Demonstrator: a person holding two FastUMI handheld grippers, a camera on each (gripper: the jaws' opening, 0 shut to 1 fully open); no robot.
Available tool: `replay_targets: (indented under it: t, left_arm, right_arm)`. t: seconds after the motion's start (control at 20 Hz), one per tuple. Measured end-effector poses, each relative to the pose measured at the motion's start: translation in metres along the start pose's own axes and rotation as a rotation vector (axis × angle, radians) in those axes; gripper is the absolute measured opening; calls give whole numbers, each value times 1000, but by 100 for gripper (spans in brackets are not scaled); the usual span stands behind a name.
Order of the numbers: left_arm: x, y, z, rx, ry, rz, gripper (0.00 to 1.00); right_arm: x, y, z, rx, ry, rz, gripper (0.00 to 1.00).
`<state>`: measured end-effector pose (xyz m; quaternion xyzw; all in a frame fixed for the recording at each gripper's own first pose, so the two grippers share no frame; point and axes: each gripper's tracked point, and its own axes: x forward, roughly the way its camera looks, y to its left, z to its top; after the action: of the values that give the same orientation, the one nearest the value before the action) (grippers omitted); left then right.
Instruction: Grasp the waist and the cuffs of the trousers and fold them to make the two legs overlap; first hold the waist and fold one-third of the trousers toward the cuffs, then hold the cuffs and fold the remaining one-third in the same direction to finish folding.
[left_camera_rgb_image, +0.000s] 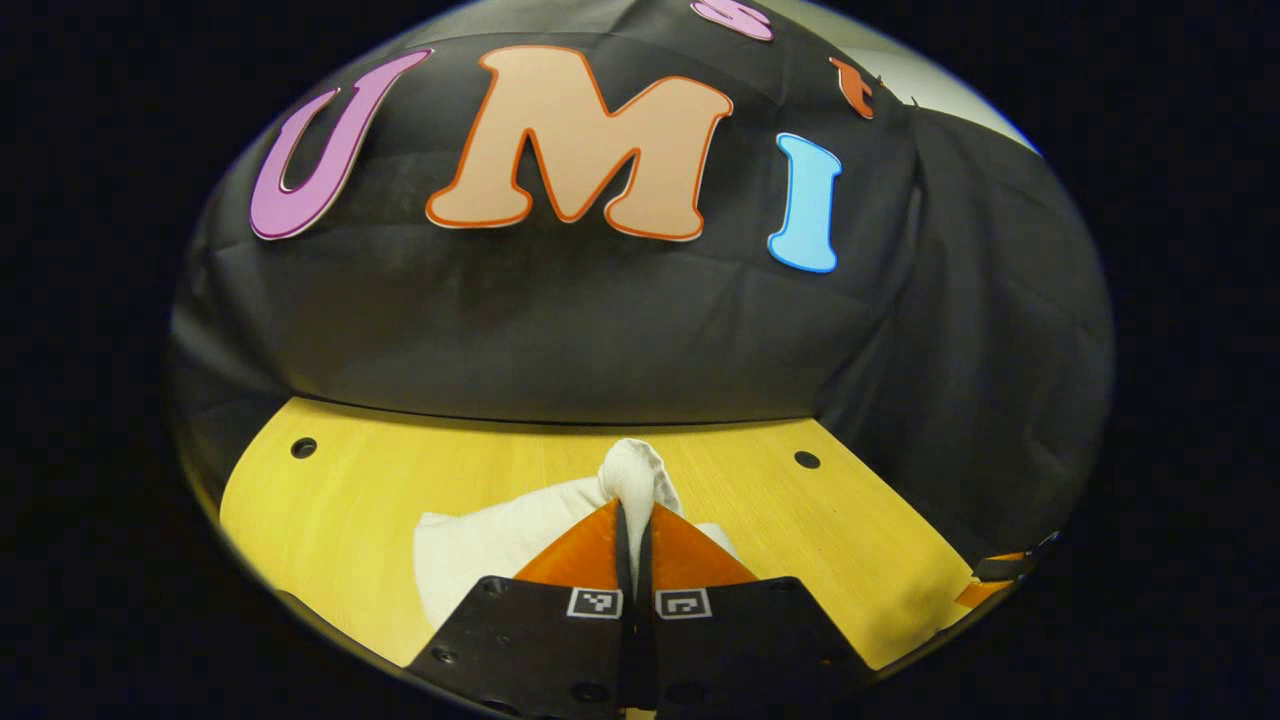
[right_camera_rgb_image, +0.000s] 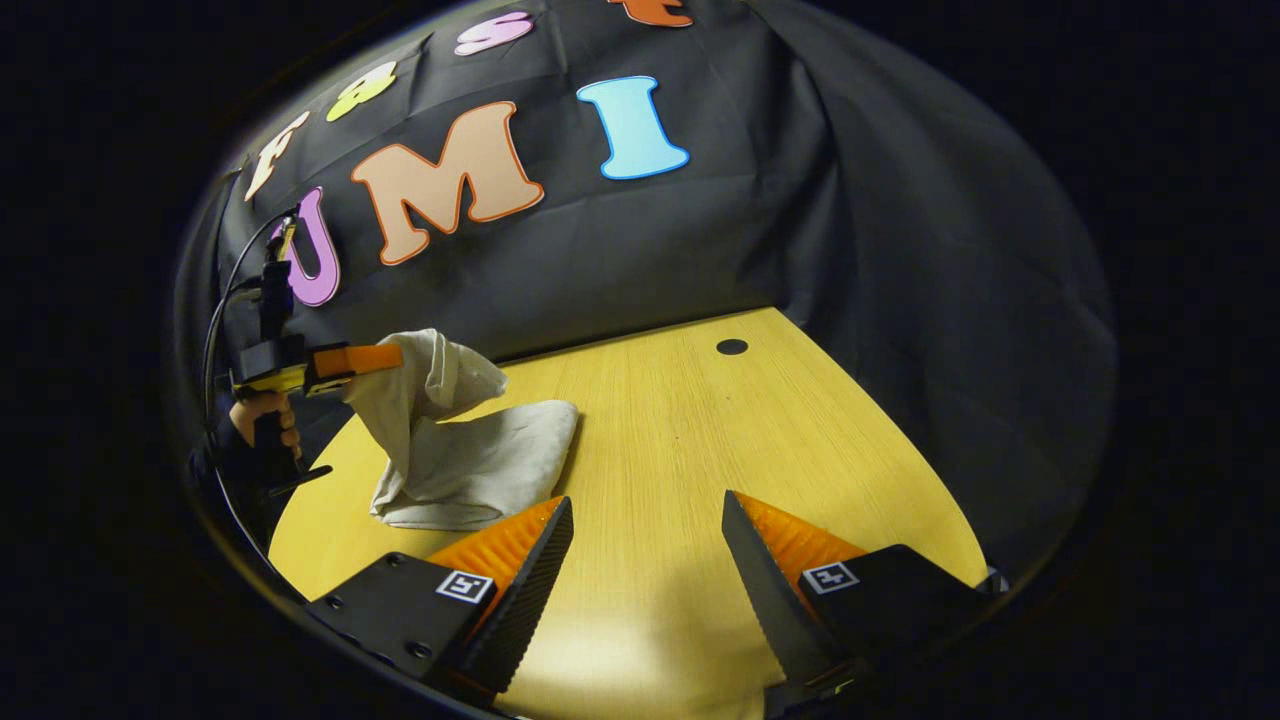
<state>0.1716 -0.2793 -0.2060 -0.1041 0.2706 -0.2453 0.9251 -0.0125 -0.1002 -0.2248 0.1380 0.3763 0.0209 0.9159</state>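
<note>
While the left gripper (left_camera_rgb_image: 635, 515) pinches a bunched end of the trousers (right_camera_rgb_image: 470, 450) above the table (right_camera_rgb_image: 680, 450), the cloth slopes down onto it. Right gripper (right_camera_rgb_image: 645, 535) hangs spread, empty, beside the trousers.

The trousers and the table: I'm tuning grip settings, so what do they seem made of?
The trousers look like soft off-white woven cloth, matte, since they drape and crease where the left gripper pinches them. The table looks like light wood or wood-grain laminate, smooth, with fine streaks.
</note>
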Motion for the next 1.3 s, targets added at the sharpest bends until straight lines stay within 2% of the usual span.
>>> replay_targets:
  t: [0.35,0.65,0.75,0.85,1.0,1.05,1.3]
  left_arm:
    - [19,-30,-53,16,74,-6,0]
    - [18,-46,-111,77,127,-15,0]
    - [13,-46,-124,81,137,-9,9]
    - [6,-49,-127,74,135,-23,43]
    - [-15,-39,-106,100,65,12,93]
    - [-25,-32,-94,108,37,29,96]
    - [-102,7,-30,128,-114,80,95]
  right_arm:
    - [-9,-28,-6,-16,8,-14,96]
    - [-10,-27,-9,-48,19,22,96]
    - [-11,-22,-10,-62,24,44,96]
    - [-12,-12,-6,-73,18,66,96]
    - [-10,15,8,-90,-11,103,96]
    - [-10,26,15,-99,-30,115,96]
    - [-21,97,68,-122,-201,152,96]
